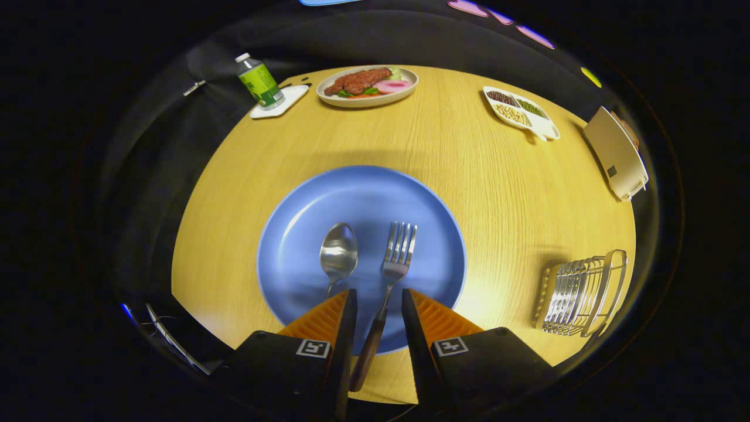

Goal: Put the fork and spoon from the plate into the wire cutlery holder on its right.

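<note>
Now, tongs [378, 302]: were open, with the fork handle between the fingers, not pressed.
Fork [394, 266]: lay on the blue plate [304, 199], just beside the spoon [338, 253].
Wire holder [580, 293]: stood on the tabletop [469, 158], right of the plate, apart from it.

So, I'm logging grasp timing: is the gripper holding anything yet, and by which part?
Nothing is held. The gripper is open, its fingers straddling the brown wooden handle of the silver fork on the round blue plate, gaps showing on both sides.
</note>
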Demonstrator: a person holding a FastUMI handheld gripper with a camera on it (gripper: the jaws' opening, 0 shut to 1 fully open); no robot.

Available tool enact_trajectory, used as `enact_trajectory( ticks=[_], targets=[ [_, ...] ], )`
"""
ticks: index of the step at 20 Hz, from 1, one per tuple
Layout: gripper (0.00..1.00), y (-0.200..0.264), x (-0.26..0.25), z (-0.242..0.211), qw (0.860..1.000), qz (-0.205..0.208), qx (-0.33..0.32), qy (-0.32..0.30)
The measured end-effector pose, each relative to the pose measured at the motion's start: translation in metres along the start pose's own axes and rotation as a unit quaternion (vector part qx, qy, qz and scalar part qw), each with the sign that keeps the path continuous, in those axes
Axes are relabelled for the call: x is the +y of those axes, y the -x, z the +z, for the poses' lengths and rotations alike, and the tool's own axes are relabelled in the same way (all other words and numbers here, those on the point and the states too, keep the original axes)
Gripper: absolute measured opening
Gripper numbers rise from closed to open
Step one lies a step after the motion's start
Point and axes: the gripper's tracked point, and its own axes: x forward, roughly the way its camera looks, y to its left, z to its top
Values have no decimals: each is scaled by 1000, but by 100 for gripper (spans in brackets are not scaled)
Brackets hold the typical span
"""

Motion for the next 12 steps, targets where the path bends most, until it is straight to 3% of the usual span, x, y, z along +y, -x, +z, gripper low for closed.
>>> enact_trajectory(
  ticks=[3, 6, 8, 12],
  targets=[
    [50, -13, -7, -3, 1000, -18, 12, -4],
    [20, -14, -10, -1, 999, -27, 10, -19],
    [9, -15, -8, -1, 1000, -6, 6, -23],
    [6, -6, -3, 1, 999, 22, -12, -38]
  ],
)
